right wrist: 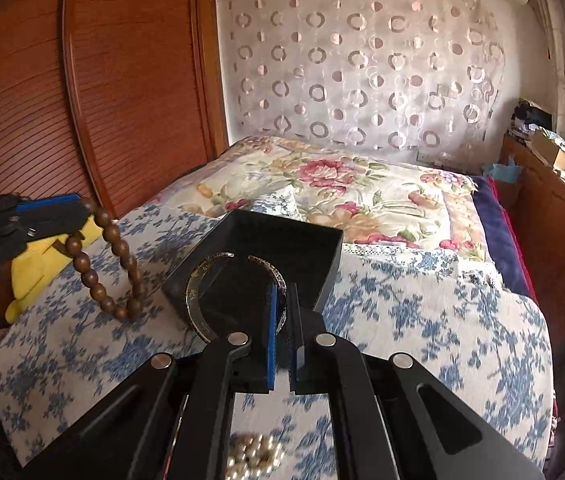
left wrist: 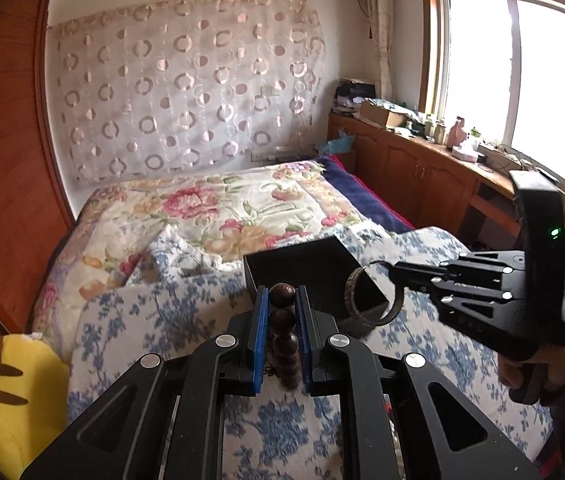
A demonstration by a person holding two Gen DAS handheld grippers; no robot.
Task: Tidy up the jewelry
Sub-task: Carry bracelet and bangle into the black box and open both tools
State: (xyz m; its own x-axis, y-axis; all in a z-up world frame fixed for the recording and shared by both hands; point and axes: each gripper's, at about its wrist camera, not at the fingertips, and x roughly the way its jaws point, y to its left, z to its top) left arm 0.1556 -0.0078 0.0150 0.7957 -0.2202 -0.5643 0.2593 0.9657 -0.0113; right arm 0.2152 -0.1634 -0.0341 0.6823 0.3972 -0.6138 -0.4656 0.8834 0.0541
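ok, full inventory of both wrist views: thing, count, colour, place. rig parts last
bead bracelet: 1, brown wood, hanging from left hand-held gripper, left of the box
bangle: 1, silver open cuff, clamped in right hand-held gripper in front of the box
box: 1, black, open, on the blue floral bedspread
pearl piece: 1, cream, on bedspread under right hand-held gripper
plush toy: 1, yellow, left bed edge
bedspread: 1, white with blue flowers, near end of the bed
quilt: 1, pink floral, far end of the bed
left hand-held gripper: 1, black with blue pads, shut on beads
right hand-held gripper: 1, same, shut on bangle
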